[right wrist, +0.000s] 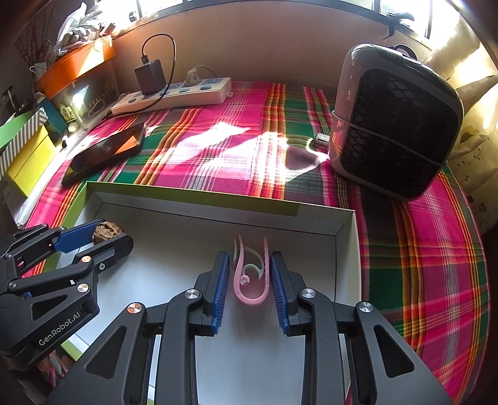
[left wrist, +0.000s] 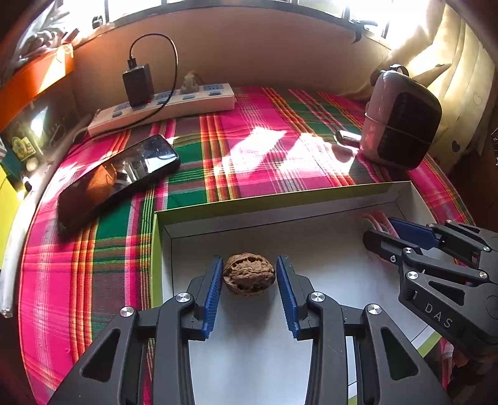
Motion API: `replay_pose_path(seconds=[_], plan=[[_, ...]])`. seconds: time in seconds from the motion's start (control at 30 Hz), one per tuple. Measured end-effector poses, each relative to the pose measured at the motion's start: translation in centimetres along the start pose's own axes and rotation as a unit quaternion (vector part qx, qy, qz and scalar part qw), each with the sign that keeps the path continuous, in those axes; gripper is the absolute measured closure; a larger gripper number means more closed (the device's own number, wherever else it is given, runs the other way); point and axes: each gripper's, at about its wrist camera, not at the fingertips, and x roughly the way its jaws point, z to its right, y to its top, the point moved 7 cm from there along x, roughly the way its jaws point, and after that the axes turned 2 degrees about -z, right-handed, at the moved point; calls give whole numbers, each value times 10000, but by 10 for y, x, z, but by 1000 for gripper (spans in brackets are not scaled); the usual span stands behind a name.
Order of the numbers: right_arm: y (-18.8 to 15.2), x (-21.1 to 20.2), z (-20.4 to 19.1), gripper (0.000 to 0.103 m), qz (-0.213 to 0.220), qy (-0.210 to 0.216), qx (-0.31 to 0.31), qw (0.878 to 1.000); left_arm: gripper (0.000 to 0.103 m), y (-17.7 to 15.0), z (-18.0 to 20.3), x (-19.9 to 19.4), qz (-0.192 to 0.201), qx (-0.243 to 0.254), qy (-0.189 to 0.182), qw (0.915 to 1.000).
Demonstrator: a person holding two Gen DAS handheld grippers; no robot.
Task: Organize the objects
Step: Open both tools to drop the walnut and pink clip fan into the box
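We see sunlight from the windows falling in bright patches on the plaid tablecloth, below a beige wall.

Brown walnut, pink clip inside white box.

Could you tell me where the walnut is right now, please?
The walnut lies inside the white box, near its left wall, between the left gripper pads in the left wrist view.

On plaid cloth: black phone lying flat at left, white power strip behind it with charger plugged in, small heater upright at right.
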Motion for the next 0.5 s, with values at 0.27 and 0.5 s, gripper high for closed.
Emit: replay_pose_path(seconds=[0.27, 0.5], plan=[[-3, -15, -2, 65, 122, 21, 39, 9999, 57, -2, -4, -14, 118, -28, -12, 9999], [-9, -36, -4, 65, 322, -53, 10, 9995, 56, -7, -6, -35, 303, -26, 9, 9995]])
